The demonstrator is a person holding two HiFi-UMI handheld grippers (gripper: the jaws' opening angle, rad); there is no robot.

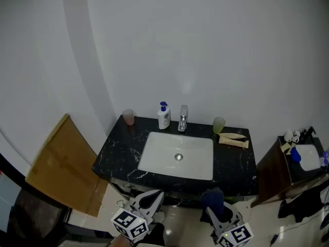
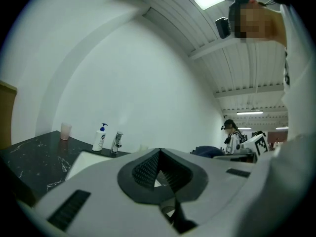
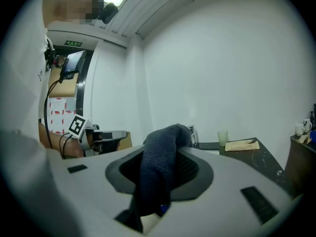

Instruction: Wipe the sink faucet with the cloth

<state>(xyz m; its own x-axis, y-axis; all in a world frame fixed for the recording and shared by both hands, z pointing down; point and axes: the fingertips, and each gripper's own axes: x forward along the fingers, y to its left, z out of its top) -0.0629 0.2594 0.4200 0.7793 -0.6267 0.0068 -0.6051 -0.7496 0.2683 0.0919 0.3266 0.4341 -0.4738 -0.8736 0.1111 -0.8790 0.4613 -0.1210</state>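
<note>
"Pinching what, the right claw (image 3: 165, 181)?"

"A dark blue cloth (image 3: 163, 147). The jaws are pressed onto a fold that stands up between them and droops over their tips. The left claw (image 2: 157, 174) has its jaws pressed together on nothing. Both claws hang low at 6 o'clock of the counter (image 1: 118, 153), off its front edge and apart from each other."

"Where is the faucet?"

"The faucet (image 1: 183, 118), a short chrome post, stands at 12 o'clock of the white sink (image 1: 154, 156), against the wall. The cloth is well short of it, so I judge that no wiping has begun."

"How to wipe it well?"

"Probably carry the cloth straight across the sink toward 12 o'clock. Lay the loose fold on the spout, drag it from top to base, then go round both sides. The grip looks deep, but little cloth hangs free, so the jaw tips may knock the metal."

"What crowds the way?"

"A soap bottle (image 1: 164, 116) stands just beside the faucet at its 9 o'clock and could tip. A pink cup (image 1: 128, 117) sits farther toward 9. A green cup (image 1: 219, 124) is near at 3 o'clock, with a flat tan packet (image 1: 234, 139) in front of it. Over the sink the room is open, and the wall closes it off behind the faucet. A cardboard sheet (image 1: 64, 163) leans at the counter's 9 o'clock, and a dark cabinet (image 1: 275, 174) stands at its 3."
</note>
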